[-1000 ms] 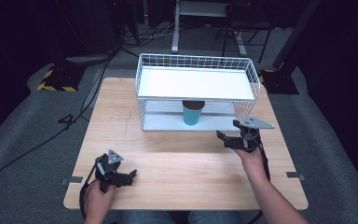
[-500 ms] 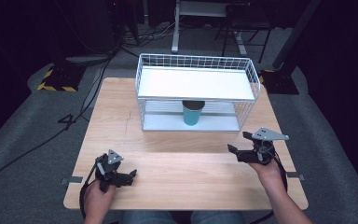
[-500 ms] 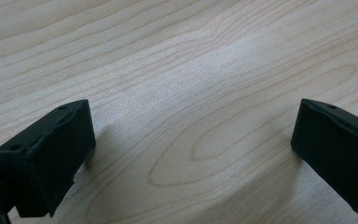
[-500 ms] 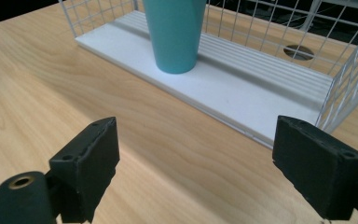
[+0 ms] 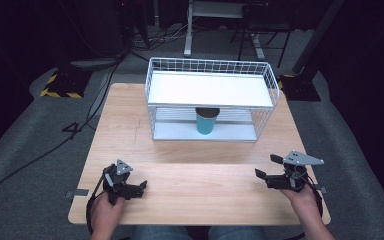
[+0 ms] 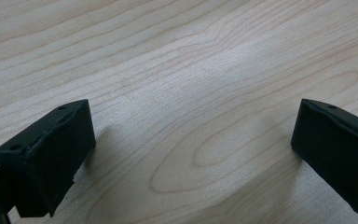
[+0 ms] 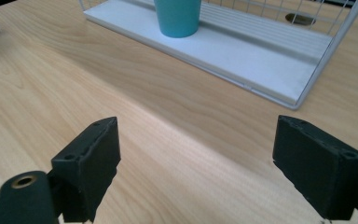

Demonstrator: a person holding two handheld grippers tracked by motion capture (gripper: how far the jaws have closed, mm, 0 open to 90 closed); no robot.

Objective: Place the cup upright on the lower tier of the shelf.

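Teal cup (image 5: 207, 121) on rack's lower shelf (image 5: 180, 131), well beyond right claw (image 5: 268, 168), spread, empty

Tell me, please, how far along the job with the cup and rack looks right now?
Done: the teal cup stands upright on the lower shelf of the wire rack. In hand: nothing; the right gripper and left gripper are both open and empty near the table's front edge. Left: seemingly nothing more.
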